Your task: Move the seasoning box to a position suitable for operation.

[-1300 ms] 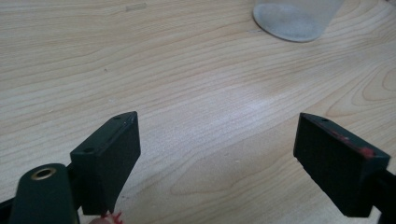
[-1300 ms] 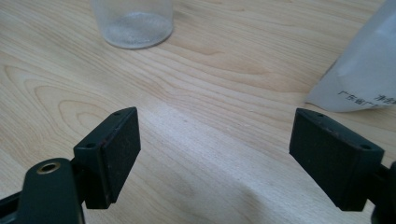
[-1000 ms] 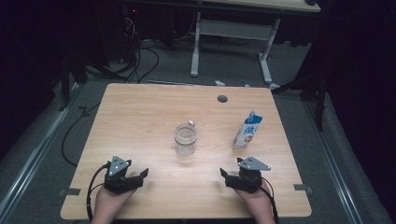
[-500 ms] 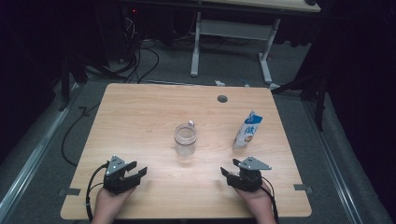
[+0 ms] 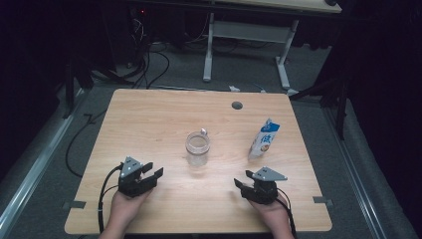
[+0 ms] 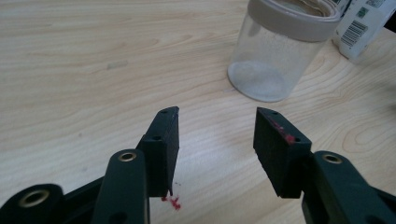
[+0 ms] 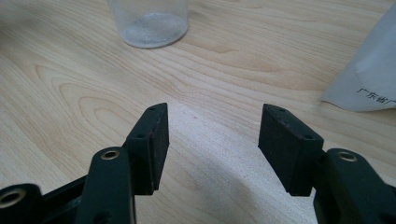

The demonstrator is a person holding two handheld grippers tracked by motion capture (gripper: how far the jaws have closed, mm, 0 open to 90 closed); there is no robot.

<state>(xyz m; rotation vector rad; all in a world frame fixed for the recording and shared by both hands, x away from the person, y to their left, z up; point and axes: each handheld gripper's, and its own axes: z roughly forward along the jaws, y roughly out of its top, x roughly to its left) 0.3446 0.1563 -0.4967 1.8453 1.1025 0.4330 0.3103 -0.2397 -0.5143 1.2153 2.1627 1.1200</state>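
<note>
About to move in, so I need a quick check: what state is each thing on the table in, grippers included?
Jar: upright, open-topped, looks empty.
Carton: upright, untouched.
Left gripper: open, jaws just been closing, nothing between them.
Right gripper: open, jaws just been closing, nothing between them.

In my right gripper view the jar (image 7: 148, 21) loses its top at the edge, and the carton (image 7: 369, 74) is cut off too.

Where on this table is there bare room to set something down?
The whole left half of the table, left of the clear jar, is bare, as is the far strip beyond the jar. Between jar and milk carton is a narrower gap. The near edge is crowded by the left gripper and right gripper.
</note>
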